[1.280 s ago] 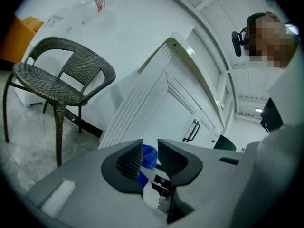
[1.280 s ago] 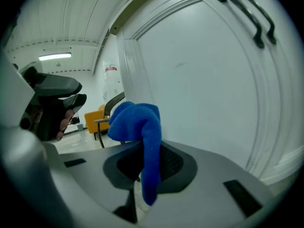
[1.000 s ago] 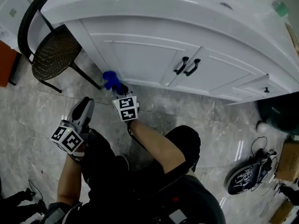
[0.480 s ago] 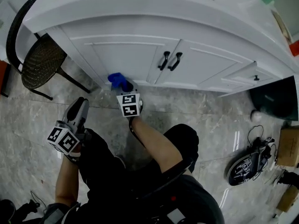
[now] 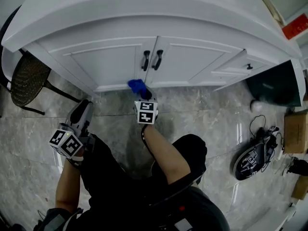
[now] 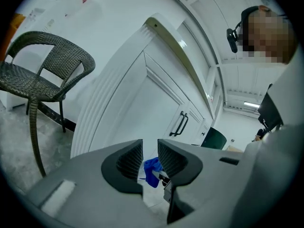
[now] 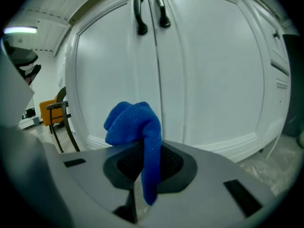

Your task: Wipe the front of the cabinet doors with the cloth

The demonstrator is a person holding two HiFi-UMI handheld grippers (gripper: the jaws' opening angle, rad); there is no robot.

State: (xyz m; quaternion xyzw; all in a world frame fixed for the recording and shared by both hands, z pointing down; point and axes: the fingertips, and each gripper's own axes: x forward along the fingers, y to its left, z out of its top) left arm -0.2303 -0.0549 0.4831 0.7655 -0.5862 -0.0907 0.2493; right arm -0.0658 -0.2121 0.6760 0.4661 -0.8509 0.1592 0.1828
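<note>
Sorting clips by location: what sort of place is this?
Likely a kitchen, home or showroom: a white countertop over panelled cabinet doors with black handles, a wicker chair beside them, marble-look floor.

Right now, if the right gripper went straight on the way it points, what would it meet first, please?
Probably the lower part of the left-hand cabinet door; the blue cloth clamped in the right gripper would touch it first. Depth is unclear.

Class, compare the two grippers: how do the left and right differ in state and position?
The right gripper is shut on the blue cloth; the left gripper is open and empty. The right gripper is near the cabinet doors; the left gripper sits beside the person's leg. Both face the cabinet doors.
</note>
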